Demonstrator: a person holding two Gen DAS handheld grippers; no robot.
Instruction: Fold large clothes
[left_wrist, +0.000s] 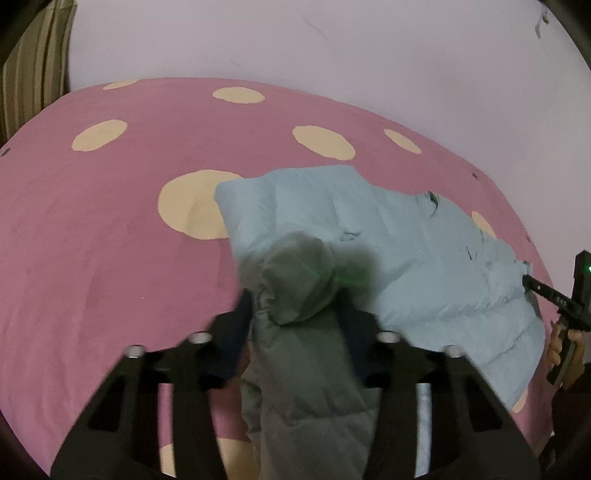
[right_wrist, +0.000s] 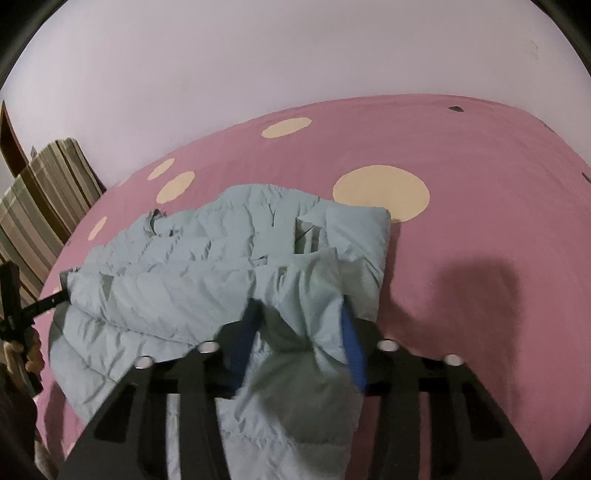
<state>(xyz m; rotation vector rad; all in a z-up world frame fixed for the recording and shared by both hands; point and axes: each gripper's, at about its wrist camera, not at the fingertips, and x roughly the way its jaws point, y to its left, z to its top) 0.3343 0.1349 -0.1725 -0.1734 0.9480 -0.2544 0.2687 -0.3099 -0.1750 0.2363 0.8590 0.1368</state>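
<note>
A light blue puffer jacket (left_wrist: 424, 258) lies folded on the pink bed. My left gripper (left_wrist: 295, 306) is shut on a bunched, shadowed part of the jacket and holds it raised above the bed. My right gripper (right_wrist: 301, 317) is shut on another bunched corner of the jacket (right_wrist: 184, 269), also lifted. The right gripper shows in the left wrist view (left_wrist: 569, 302) at the jacket's far right edge. The left gripper shows in the right wrist view (right_wrist: 22, 310) at the jacket's left edge.
The pink bedspread with cream dots (left_wrist: 92, 240) fills both views (right_wrist: 480, 221). A pale wall (left_wrist: 332, 44) stands behind the bed. A striped cushion (right_wrist: 40, 206) leans at the bed's left end.
</note>
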